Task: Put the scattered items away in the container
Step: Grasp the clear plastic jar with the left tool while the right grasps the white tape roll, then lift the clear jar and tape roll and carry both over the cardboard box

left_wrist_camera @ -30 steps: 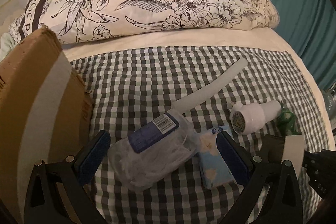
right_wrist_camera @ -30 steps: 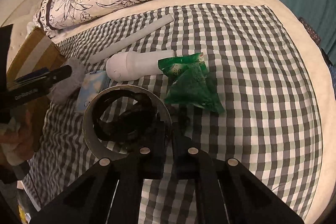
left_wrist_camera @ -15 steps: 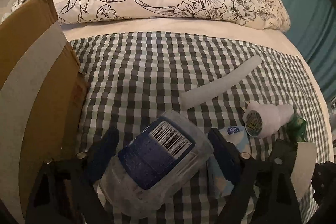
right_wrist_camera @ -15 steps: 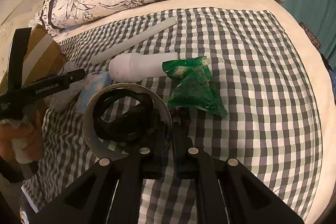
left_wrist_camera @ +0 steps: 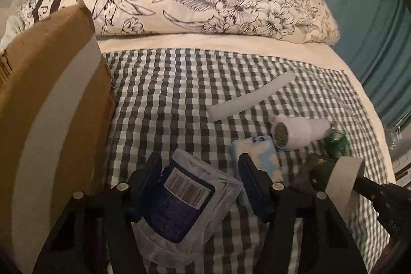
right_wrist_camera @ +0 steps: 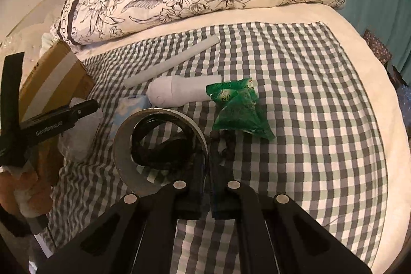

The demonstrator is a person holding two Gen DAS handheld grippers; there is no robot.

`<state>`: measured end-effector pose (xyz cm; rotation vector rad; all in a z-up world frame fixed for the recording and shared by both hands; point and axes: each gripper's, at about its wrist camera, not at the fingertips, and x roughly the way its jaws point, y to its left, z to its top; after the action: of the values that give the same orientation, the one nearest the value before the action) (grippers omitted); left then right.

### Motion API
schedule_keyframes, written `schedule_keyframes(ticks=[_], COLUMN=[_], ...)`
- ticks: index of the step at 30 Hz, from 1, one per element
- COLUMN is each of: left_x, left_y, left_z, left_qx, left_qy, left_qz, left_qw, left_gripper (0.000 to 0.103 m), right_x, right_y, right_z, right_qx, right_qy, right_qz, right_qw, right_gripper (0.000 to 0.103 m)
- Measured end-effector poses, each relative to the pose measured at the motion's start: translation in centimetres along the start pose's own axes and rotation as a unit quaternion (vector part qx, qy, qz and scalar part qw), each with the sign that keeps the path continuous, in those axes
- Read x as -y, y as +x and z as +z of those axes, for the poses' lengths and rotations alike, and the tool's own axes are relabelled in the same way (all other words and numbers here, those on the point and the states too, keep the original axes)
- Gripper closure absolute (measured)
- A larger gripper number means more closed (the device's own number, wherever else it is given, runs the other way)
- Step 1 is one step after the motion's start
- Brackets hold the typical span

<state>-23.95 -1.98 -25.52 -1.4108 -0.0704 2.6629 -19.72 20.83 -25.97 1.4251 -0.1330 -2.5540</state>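
Lighting dim and warm-toned in both views, without glare. Shadows soft. Strong fisheye curvature, black vignette at corners. Slight motion blur on the clear pouch (left_wrist_camera: 187, 199) nearest the left lens.

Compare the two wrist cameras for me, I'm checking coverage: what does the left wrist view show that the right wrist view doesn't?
Left only: the blue barcode label on the clear pouch, gripped by the left gripper, whose jaws have just been closing.
Right only: dark beads and the person's hand.
Both: cardboard box, white tube, white bottle, tissue pack, green packet, and the tape roll in the shut right gripper.
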Motion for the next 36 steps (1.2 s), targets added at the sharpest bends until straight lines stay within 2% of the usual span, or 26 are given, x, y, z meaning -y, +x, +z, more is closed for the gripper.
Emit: schedule_keyframes(ticks=[1, 6, 8, 9, 10, 11, 12, 16, 17, 19, 20, 23, 25, 26, 27, 29, 30, 31, 34, 36], left_x=[0.1, 0.9, 1.0, 1.0, 1.0, 0.9, 0.8, 0.8, 0.8, 1.1, 1.4, 2.1, 1.5, 1.4, 1.4, 1.0, 0.7, 0.2, -1.5, -1.2], left_y=[-0.5, -1.4, -1.4, -1.4, -1.5, -2.1, -2.7, -4.5, -5.2, -5.7, -5.1, -1.3, 0.1, 0.6, 1.0, 1.6, 1.9, 2.2, 2.7, 2.3], left_z=[0.0, -0.1, -0.8, -1.1, -1.5, -2.0, -2.4, -3.6, -4.0, -4.7, -4.9, -5.3, -5.8, -5.9, -6.0, -5.7, -5.5, -5.4, -4.7, -5.0], left_qx=[0.001, -0.019, -0.021, -0.021, -0.019, -0.006, 0.010, 0.034, 0.050, 0.073, 0.064, 0.001, -0.016, -0.012, -0.011, -0.012, -0.015, -0.019, -0.036, -0.039], left_qy=[0.001, 0.010, 0.025, 0.033, 0.040, 0.044, 0.046, 0.049, 0.049, 0.056, 0.069, 0.100, 0.082, 0.082, 0.083, 0.072, 0.064, 0.052, 0.006, 0.015], left_qz=[-0.007, -0.006, 0.028, 0.038, 0.042, 0.048, 0.051, 0.049, 0.052, 0.054, 0.066, 0.138, 0.134, 0.152, 0.153, 0.129, 0.117, 0.110, 0.066, 0.064], left_qw=[1.0000, 0.9997, 0.9991, 0.9985, 0.9981, 0.9979, 0.9976, 0.9970, 0.9962, 0.9943, 0.9933, 0.9854, 0.9874, 0.9848, 0.9848, 0.9890, 0.9910, 0.9925, 0.9971, 0.9971], left_gripper=[0.098, 0.099, 0.088, 0.062, 0.029, 0.018, 0.013, 0.013, 0.013, 0.007, 0.006, 0.006, 0.006, 0.006, 0.006, 0.006, 0.013, 0.025, 0.030, 0.032], right_x=[0.0, -0.1, -0.3, -0.3, -0.4, -0.4, -0.5, -0.7, -0.8, -1.0, -1.1, -1.3, -1.2, -1.2, -1.1, -0.9, -0.8, -0.7, -0.7, -1.1], right_y=[-0.2, -1.8, -2.6, -2.8, -3.1, -3.5, -3.9, -5.1, -5.4, -5.8, -6.0, -6.5, -6.6, -6.6, -6.7, -6.6, -6.5, -6.5, -6.4, -6.4], right_z=[0.0, -0.1, -0.2, -0.2, -0.2, -0.2, -0.2, 0.0, 0.1, 0.2, 0.2, 0.4, 0.4, 0.4, 0.4, 0.4, 0.4, 0.5, 0.5, 0.6], right_qx=[0.002, 0.015, 0.021, 0.022, 0.023, 0.027, 0.029, 0.040, 0.043, 0.048, 0.049, 0.053, 0.054, 0.054, 0.054, 0.053, 0.052, 0.052, 0.051, 0.051], right_qy=[0.001, 0.005, 0.004, 0.003, 0.002, 0.001, 0.001, 0.000, -0.002, -0.004, -0.005, -0.007, -0.007, -0.007, -0.008, -0.008, -0.007, -0.005, -0.004, -0.007], right_qz=[0.001, 0.004, 0.005, 0.005, 0.006, 0.006, 0.006, 0.010, 0.011, 0.013, 0.014, 0.016, 0.017, 0.016, 0.015, 0.013, 0.011, 0.011, 0.011, 0.013], right_qw=[1.000, 1.000, 1.000, 1.000, 1.000, 1.000, 1.000, 0.999, 0.999, 0.999, 0.999, 0.998, 0.998, 0.998, 0.998, 0.999, 0.999, 0.999, 0.999, 0.999], right_gripper=[0.100, 0.100, 0.100, 0.100, 0.100, 0.100, 0.100, 0.100, 0.100, 0.100, 0.100, 0.100, 0.100, 0.100, 0.100, 0.100, 0.100, 0.100, 0.100, 0.100])
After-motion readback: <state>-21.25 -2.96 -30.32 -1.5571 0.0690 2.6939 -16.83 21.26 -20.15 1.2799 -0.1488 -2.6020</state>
